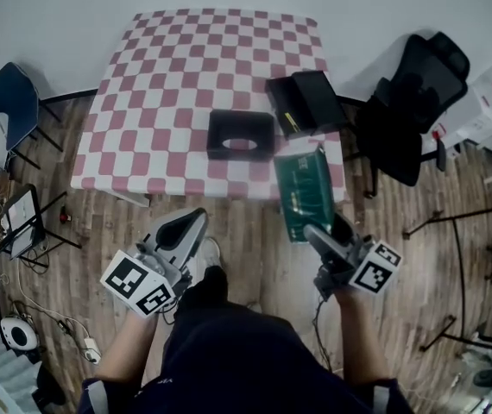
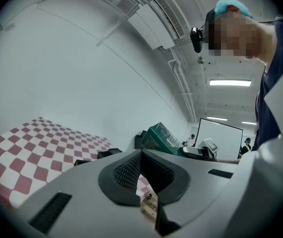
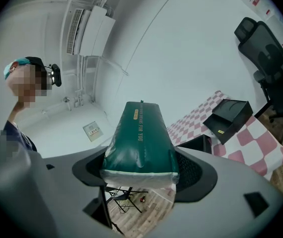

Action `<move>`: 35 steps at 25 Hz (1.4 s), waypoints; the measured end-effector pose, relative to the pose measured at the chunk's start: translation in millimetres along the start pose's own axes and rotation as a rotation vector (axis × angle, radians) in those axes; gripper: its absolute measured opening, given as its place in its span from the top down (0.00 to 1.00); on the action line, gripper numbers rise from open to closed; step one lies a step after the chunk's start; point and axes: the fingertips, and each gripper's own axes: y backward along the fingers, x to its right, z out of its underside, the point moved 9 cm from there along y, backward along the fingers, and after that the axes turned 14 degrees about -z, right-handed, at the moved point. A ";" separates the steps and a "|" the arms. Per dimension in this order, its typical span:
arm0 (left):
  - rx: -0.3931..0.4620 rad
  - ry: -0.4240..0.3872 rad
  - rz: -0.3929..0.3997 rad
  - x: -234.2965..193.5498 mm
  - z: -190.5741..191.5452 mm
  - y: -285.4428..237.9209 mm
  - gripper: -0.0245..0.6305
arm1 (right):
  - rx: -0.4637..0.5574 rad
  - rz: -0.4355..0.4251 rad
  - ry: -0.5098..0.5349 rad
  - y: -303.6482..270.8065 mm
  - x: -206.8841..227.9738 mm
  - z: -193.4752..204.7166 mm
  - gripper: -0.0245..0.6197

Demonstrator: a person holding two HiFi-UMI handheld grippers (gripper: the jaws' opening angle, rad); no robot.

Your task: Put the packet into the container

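Note:
A long dark green packet hangs over the table's near right edge, with my right gripper shut on its near end. In the right gripper view the packet stands up between the jaws, clamped at its pale sealed end. A black container with an oval opening on top sits on the checkered table, to the left of and beyond the packet. My left gripper is held low in front of the table, its jaws together with nothing between them.
An open black box lies at the table's right side, behind the container. A black office chair stands to the right, a blue chair to the left. A stand and cables crowd the floor at left.

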 end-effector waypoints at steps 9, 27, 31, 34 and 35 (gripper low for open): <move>-0.031 0.008 0.037 -91.4 -35.7 -57.9 0.93 | -0.030 0.073 -0.028 -80.6 53.8 -22.4 0.36; -0.077 0.055 0.006 -151.6 -42.0 -107.4 0.93 | -0.165 0.087 0.042 -133.9 113.6 -69.4 0.36; -0.083 0.059 -0.041 -150.3 -41.2 -118.2 0.93 | -0.261 0.064 0.102 -141.0 136.6 -84.3 0.36; -0.086 0.066 -0.085 -146.7 -39.5 -126.9 0.93 | -0.378 0.022 0.166 -149.5 158.0 -90.6 0.36; -0.088 0.068 -0.100 -144.9 -38.7 -129.8 0.93 | -0.430 0.004 0.195 -153.1 164.8 -91.5 0.36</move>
